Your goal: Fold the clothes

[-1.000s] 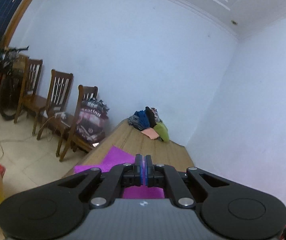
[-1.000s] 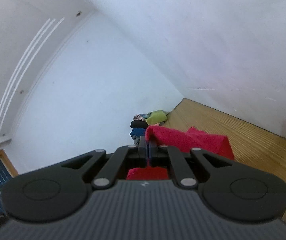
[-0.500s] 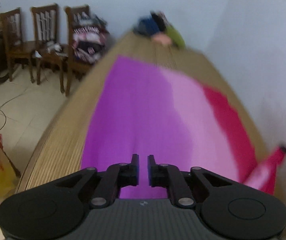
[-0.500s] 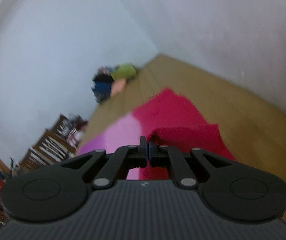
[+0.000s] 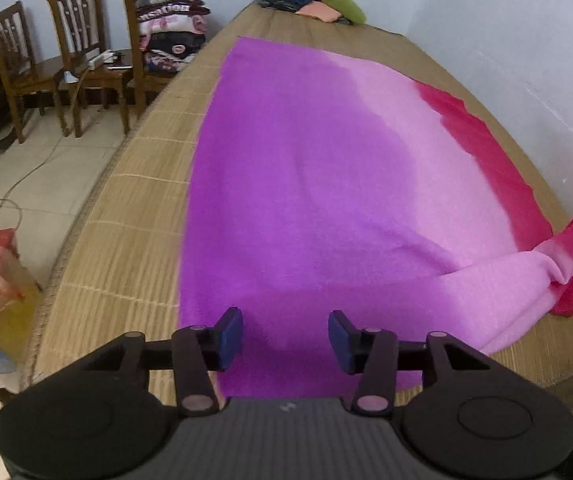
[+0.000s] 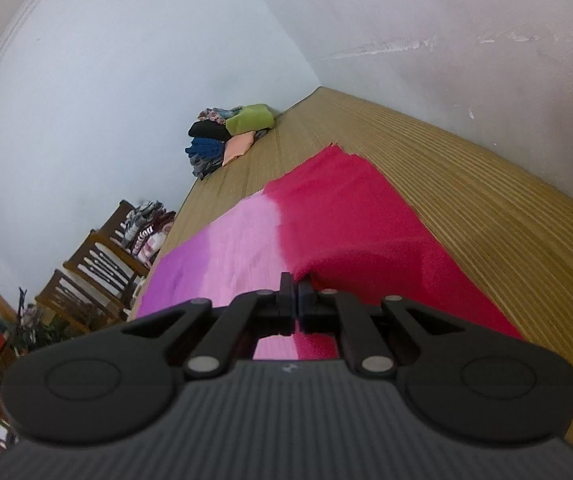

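Soft purple-pink-red fleece cloth [image 5: 326, 184] is draping limply at frame centre, right gripper [image 6: 296, 300] pinching its red corner while left gripper [image 5: 285, 334] is opening, empty, above the near hem.

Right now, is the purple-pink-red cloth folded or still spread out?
Mostly spread: the cloth lies flat on the mat. Only its near red corner is lifted, pinched in the shut right gripper.

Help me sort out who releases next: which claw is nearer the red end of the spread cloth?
Right. The right claw is shut on the cloth at its red end, lifting that corner. The left claw, jaws opening with nothing pinched, hovers over the purple end.
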A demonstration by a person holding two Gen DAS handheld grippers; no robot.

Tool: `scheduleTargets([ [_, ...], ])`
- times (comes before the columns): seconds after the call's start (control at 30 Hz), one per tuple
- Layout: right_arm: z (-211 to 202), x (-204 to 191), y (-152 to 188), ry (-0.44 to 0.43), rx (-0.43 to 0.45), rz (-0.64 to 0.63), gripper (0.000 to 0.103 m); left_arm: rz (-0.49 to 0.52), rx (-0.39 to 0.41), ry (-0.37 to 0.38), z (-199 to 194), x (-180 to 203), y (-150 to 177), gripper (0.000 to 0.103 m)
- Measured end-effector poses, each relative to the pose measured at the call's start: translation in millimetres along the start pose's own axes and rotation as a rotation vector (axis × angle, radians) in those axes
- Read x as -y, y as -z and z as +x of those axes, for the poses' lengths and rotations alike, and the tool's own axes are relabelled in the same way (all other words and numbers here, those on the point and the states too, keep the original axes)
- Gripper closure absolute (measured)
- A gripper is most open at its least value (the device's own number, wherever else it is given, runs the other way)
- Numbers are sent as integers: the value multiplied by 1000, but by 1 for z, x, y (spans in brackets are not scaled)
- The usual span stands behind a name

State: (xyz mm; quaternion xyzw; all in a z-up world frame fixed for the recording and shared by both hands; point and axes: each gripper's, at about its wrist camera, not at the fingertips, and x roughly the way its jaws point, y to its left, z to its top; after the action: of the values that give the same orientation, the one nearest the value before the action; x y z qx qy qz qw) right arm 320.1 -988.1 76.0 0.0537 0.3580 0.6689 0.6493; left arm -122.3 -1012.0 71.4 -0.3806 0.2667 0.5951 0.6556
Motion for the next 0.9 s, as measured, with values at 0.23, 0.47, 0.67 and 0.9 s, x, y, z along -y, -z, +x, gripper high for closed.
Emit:
scheduleTargets([
  [0.23,-26,9,8,13,23,25,98,-119,-14,-4,13,-12,5,45],
  [0.47,-28,15,16,27,4,30,98,-147,28,88,11,-6,6,100],
  [0.67,-30,17,7,18,35,51,98,-212,252,66,-53,-11,-18,100],
  [0.9,7,0,-53,-34,126,-10,98,-103,531,-51,-81,-4,-132,100],
])
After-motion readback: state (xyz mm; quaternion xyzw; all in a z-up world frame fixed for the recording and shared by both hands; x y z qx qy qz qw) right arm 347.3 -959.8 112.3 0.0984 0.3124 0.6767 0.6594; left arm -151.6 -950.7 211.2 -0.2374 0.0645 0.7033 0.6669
